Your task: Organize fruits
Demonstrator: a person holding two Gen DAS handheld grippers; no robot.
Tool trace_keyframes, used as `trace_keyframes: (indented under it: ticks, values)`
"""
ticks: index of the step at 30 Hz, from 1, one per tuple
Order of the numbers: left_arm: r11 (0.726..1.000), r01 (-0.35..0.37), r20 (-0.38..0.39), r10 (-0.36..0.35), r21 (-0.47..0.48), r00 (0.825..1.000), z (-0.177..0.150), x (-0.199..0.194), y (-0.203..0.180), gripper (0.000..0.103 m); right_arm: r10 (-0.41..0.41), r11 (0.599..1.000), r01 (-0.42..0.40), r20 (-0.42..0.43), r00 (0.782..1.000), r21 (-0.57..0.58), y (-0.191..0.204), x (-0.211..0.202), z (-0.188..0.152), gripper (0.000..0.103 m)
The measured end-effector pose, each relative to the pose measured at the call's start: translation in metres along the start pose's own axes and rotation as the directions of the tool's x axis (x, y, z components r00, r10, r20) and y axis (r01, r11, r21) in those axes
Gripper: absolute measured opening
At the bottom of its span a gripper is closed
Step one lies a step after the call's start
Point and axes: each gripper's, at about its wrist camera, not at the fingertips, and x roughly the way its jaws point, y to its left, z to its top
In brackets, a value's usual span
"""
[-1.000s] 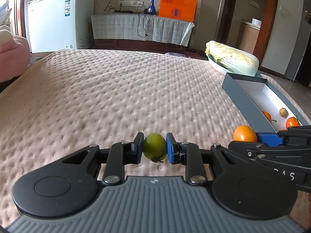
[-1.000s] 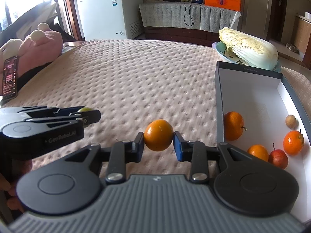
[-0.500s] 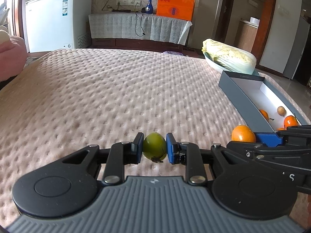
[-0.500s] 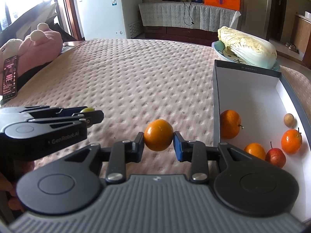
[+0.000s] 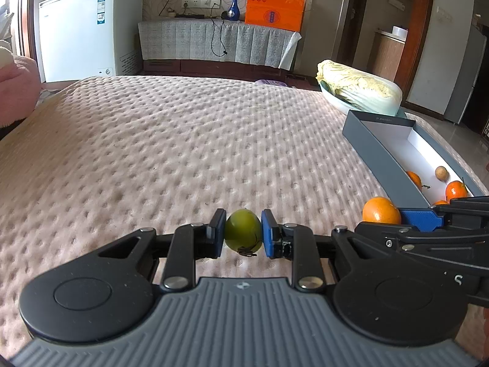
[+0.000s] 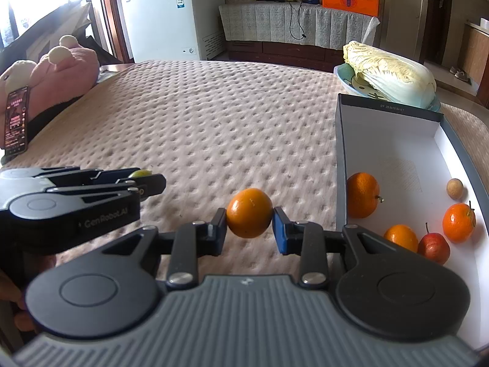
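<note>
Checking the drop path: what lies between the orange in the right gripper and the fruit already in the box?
Only the box's near grey wall, seen in the right wrist view; the held orange sits just outside it.

Dimpled pale-pink bedspread point(image 5: 171, 140); green fruit point(image 5: 243, 230); orange tangerine point(image 6: 249, 213); grey box point(image 6: 342, 165) with white inside; red apple point(image 6: 434, 248); pale yellow-green cabbage point(image 6: 391, 76); blue pads point(image 6: 279, 229) on the black gripper

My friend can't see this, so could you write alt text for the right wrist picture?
A gripper pinches an orange above a pink quilt, beside a box holding five small fruits. Another gripper at left holds a green fruit.
</note>
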Motion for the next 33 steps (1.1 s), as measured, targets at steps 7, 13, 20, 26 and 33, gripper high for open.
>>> trace_keyframes:
  ticks: [7,13,20,26,33]
  values:
    - [1.0,0.0,0.004,0.0,0.001,1.0,0.0,-0.001,0.0,0.029,0.002,1.0,-0.002,0.007,1.0,0.003,0.0,-0.001,0.0,0.035]
    - [1.0,0.0,0.009,0.0,-0.001,1.0,0.001,-0.002,-0.001,0.029,0.002,1.0,-0.002,0.015,1.0,0.005,-0.001,-0.002,0.001,0.035]
    - [1.0,0.01,0.019,-0.01,-0.006,1.0,0.005,-0.006,-0.005,0.029,-0.005,1.0,0.003,0.07,0.998,0.023,-0.006,-0.012,0.004,0.035]
    - [1.0,0.03,0.024,-0.03,-0.002,0.999,0.007,-0.008,-0.015,0.029,-0.024,0.998,0.015,0.142,0.99,0.061,-0.017,-0.025,0.007,0.035]
    - [0.998,0.062,0.037,-0.062,0.006,0.997,0.011,-0.012,-0.03,0.029,-0.04,0.996,0.025,0.18,0.983,0.081,-0.026,-0.033,0.007,0.035]
